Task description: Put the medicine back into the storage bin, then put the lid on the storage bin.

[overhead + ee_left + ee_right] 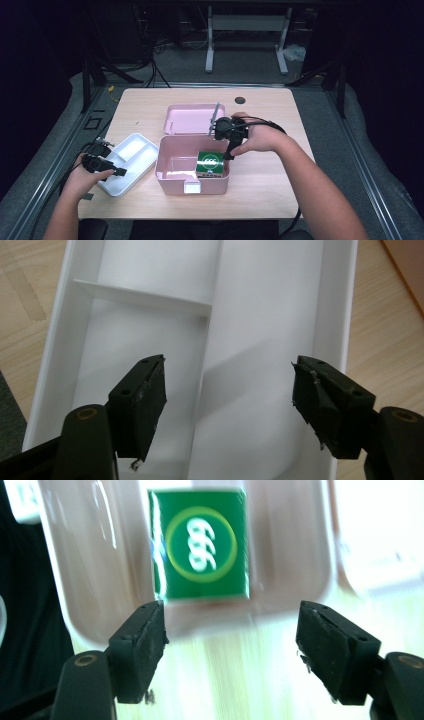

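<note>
While both grippers' jaws gape empty, the green box in the pink case reads "666".

Both grippers were black, with flat scuffed jaws, brass-coloured screws and black cables; the forearms were bare.

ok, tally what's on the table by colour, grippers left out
Pink: 2, the open box and its lid lying behind it
White: 1, the divided tray
Green: 1, the small carton inside the pink box
Total: 4
</note>
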